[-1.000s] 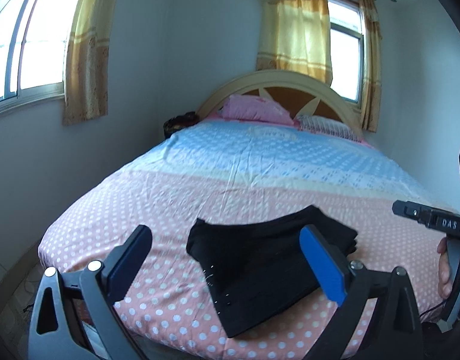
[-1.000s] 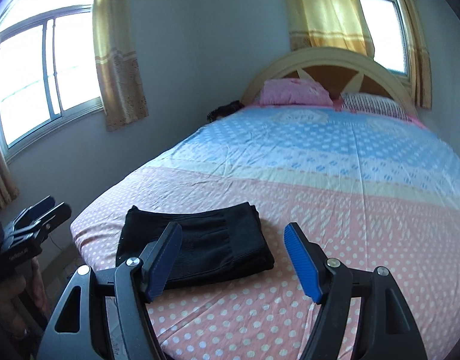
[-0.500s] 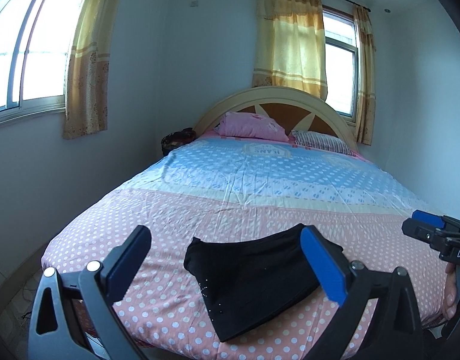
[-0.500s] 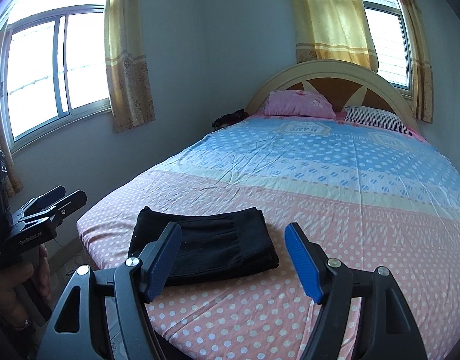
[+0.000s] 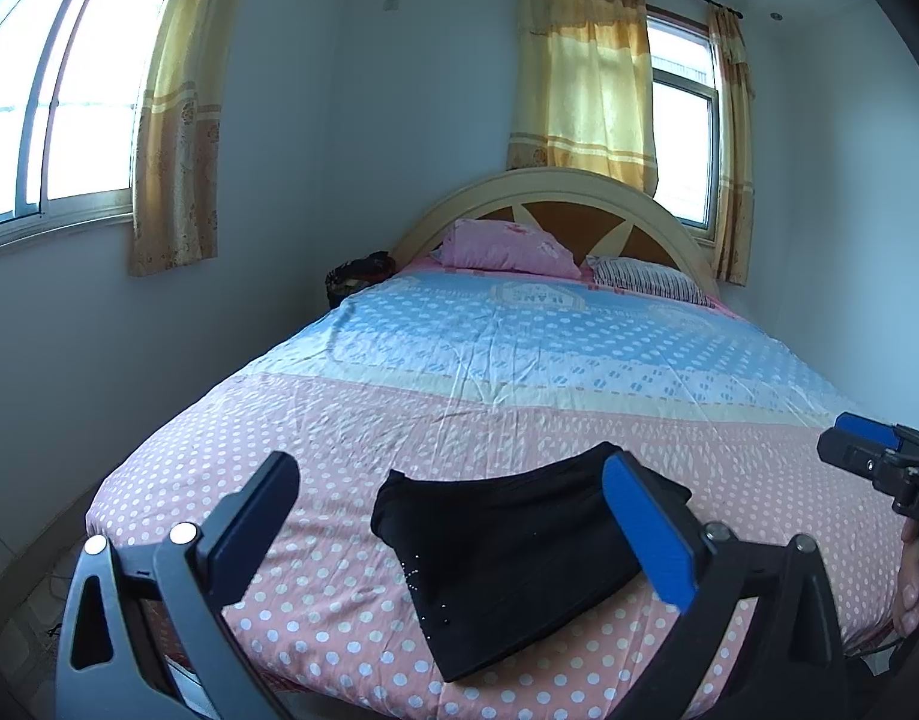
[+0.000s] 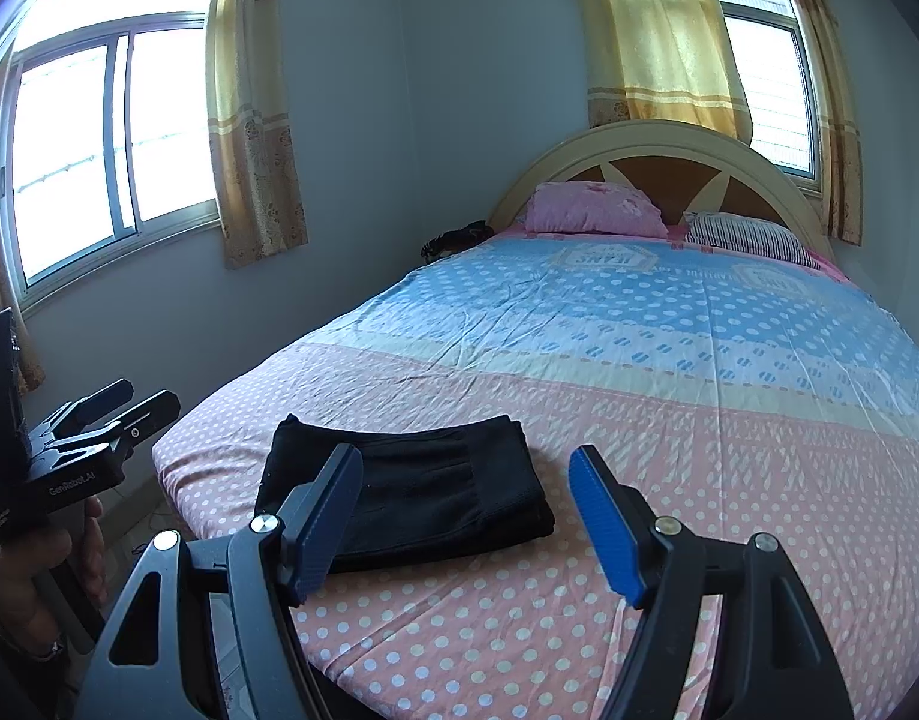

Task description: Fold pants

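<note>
Both grippers, left (image 5: pixel 450 522) and right (image 6: pixel 465 516), have backed away, jaws apart, empty; pants (image 6: pixel 411 489) folded at bed's (image 6: pixel 669 420) 7 o'clock corner; task looks complete.

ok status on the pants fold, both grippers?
Left gripper open, empty, off the bed. Right gripper open, empty. Black pants folded flat near foot of the bed. Nothing in the way.

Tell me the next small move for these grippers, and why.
Probably just keep both grippers back; no further fold looks needed. The black pants already lie as a compact folded rectangle near the foot of the bed, and the left gripper and right gripper are both open, holding nothing, clear of the fabric.
</note>
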A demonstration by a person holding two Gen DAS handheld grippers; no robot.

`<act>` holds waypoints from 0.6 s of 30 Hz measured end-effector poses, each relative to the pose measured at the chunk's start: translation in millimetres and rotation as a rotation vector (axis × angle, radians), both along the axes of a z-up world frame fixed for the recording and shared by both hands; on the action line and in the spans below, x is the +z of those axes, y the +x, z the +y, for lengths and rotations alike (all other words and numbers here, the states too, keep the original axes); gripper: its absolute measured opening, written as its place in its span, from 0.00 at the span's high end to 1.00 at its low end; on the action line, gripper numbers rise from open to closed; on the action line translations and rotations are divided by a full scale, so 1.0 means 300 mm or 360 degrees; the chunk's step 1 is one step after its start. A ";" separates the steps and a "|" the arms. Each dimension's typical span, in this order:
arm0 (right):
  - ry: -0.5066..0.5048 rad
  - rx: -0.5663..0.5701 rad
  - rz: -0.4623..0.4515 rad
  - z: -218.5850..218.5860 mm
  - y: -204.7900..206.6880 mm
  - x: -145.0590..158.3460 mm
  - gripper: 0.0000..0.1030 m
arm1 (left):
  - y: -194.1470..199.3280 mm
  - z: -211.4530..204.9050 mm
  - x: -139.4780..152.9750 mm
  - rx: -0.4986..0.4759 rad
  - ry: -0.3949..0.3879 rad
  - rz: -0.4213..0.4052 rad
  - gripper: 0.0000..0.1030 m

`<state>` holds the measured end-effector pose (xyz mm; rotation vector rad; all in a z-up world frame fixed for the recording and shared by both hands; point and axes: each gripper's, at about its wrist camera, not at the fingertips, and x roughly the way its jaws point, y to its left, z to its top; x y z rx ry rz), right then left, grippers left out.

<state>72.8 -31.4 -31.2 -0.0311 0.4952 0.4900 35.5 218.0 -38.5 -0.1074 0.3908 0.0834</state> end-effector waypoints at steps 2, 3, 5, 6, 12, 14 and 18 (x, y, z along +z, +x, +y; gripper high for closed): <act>0.0003 -0.0001 -0.0003 0.000 0.001 0.000 0.30 | 0.001 -0.001 -0.002 0.0000 0.0003 0.0008 0.00; 0.0003 -0.0002 -0.0004 0.001 0.001 0.000 0.30 | 0.003 -0.002 -0.003 0.0005 0.0006 0.0014 0.00; 0.0005 -0.0004 -0.0007 0.001 0.002 -0.001 0.30 | 0.004 -0.001 -0.005 0.0006 0.0003 0.0021 0.00; 0.0003 -0.0005 -0.0006 0.001 0.001 -0.001 0.30 | 0.005 0.000 -0.006 0.0004 0.0002 0.0024 0.00; 0.0007 -0.0010 -0.0012 -0.004 -0.004 -0.002 0.30 | 0.007 -0.011 -0.004 0.0002 0.0018 0.0044 0.00; 0.0008 -0.0014 -0.0017 -0.005 -0.008 -0.001 0.30 | 0.004 -0.014 -0.001 0.0007 0.0031 0.0032 0.00; 0.0014 -0.0014 -0.0032 -0.003 -0.016 0.004 0.30 | -0.001 -0.027 0.009 0.0014 0.0049 0.0007 0.00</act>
